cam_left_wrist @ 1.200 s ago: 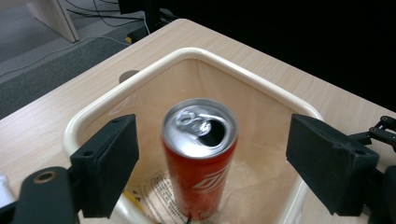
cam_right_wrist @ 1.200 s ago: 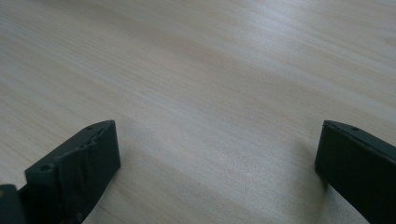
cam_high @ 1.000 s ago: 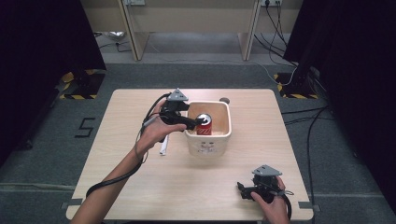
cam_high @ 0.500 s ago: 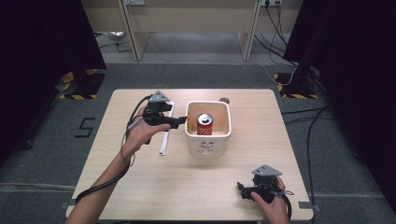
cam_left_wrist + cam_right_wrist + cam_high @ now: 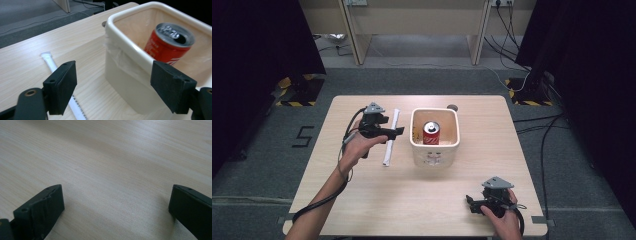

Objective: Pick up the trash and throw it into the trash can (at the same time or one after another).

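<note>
A cream square bin (image 5: 454, 145) lined with a plastic bag stands at the table's middle. A red drink can (image 5: 431, 133) stands upright inside it; the left gripper view shows the can (image 5: 168, 43) and the bin's rim (image 5: 125, 51) close up. A long white wrapped stick (image 5: 390, 137) lies on the table left of the bin, also under the jaws (image 5: 51, 63). My left gripper (image 5: 396, 132) hovers open above the stick, just left of the bin, holding nothing. My right gripper (image 5: 470, 202) rests open near the table's front right, over bare wood (image 5: 115, 202).
A small dark round spot (image 5: 452, 107) sits on the table behind the bin. The wooden table (image 5: 362, 200) has free room at front left. Cables (image 5: 537, 125) and dark stands surround it on the grey floor.
My left gripper drew back leftward from over the bin's rim and now hovers above the white stick. The can stays in the bin. The right gripper has not moved.
</note>
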### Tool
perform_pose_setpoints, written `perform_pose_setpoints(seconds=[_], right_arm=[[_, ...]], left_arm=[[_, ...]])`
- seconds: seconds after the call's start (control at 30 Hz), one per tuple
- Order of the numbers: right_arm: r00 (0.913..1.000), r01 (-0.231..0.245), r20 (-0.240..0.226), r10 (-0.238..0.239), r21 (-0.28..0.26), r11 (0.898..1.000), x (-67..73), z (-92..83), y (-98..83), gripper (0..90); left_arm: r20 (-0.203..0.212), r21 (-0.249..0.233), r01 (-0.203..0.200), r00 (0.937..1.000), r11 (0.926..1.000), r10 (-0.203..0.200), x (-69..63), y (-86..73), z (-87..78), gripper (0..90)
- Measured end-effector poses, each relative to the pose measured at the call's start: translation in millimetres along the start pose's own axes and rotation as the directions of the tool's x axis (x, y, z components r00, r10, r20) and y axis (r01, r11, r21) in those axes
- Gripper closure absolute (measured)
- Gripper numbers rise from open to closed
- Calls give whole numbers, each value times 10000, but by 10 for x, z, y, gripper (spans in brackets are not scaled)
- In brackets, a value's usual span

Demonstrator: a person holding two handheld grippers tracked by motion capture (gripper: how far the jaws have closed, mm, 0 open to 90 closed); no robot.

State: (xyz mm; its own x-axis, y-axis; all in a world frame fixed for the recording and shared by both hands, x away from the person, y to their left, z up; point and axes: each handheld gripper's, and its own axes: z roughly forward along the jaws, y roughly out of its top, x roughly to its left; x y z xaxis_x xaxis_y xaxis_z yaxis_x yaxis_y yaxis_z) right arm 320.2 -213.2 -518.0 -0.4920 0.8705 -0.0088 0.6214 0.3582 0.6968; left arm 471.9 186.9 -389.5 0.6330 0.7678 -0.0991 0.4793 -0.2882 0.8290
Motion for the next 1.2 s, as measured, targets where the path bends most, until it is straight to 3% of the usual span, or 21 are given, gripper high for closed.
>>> perform_pose_setpoints(seconds=[0.53,1.2], right_arm=[[10000,0,0,0,1,10000,0,0,0,3],[10000,18,-1,-18,3,10000,-1,0,0,3]], left_arm=[[-628,325,527,9967,9981,-506,200,-346,300,185],[-1314,944,734,9895,9928,-607,291,-674,610,223]])
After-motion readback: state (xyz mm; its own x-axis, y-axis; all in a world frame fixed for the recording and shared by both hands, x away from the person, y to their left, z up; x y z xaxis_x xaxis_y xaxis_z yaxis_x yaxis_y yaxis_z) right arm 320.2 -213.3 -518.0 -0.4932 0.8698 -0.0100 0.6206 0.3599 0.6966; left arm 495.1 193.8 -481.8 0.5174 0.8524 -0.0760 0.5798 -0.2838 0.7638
